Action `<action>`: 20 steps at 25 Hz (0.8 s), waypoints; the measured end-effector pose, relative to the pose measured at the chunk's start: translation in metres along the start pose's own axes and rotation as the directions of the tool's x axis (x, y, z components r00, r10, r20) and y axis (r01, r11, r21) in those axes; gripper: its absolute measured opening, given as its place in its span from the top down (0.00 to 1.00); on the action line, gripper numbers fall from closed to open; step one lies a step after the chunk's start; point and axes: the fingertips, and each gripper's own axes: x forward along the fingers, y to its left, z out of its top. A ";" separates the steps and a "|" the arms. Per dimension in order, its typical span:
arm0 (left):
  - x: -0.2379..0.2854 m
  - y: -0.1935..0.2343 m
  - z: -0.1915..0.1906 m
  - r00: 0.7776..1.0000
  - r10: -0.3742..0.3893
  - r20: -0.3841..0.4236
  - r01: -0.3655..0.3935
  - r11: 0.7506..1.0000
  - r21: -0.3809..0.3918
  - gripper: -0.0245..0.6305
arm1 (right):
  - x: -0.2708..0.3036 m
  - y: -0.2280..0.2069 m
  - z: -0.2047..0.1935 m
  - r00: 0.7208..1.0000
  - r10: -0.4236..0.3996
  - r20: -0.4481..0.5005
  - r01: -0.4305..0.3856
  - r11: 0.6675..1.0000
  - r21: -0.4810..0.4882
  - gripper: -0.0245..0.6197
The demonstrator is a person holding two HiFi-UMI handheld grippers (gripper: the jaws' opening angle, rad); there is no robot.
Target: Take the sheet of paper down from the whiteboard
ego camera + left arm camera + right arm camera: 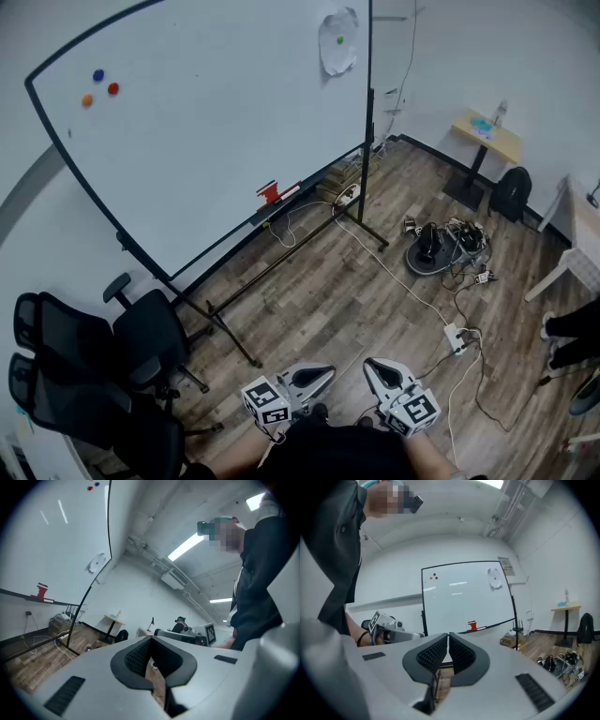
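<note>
A white sheet of paper (pixel 338 41) hangs near the top right corner of the whiteboard (pixel 206 131), held by a green magnet (pixel 339 39). In the right gripper view the paper (pixel 495 579) shows far ahead on the board, and in the left gripper view the paper (pixel 96 563) sits at the board's edge. My left gripper (pixel 323 375) and right gripper (pixel 373 367) are held close to my body at the bottom of the head view, far from the board. Both are shut with nothing between the jaws.
Three magnets (pixel 98 84) sit at the board's upper left and a red eraser (pixel 271 194) on its tray. Black office chairs (pixel 89 370) stand at the left. Cables and a power strip (pixel 457 337) cross the wooden floor, with a round robot base (pixel 436 251) and a small table (pixel 487 136) beyond.
</note>
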 end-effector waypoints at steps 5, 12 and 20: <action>0.042 -0.048 -0.007 1.000 -0.014 0.006 0.014 1.000 0.020 0.94 | -0.071 -0.012 -0.017 0.996 -0.005 -0.087 0.006 1.000 0.010 0.92; 0.069 -0.067 -0.027 0.998 0.001 -0.070 0.000 1.000 0.014 0.94 | -0.118 -0.023 -0.021 0.996 -0.006 -0.094 0.001 0.999 -0.048 0.92; 0.085 -0.079 -0.030 0.993 0.083 -0.080 -0.074 0.992 0.103 0.94 | -0.144 -0.045 0.018 1.000 0.010 0.029 -0.008 0.998 -0.062 0.92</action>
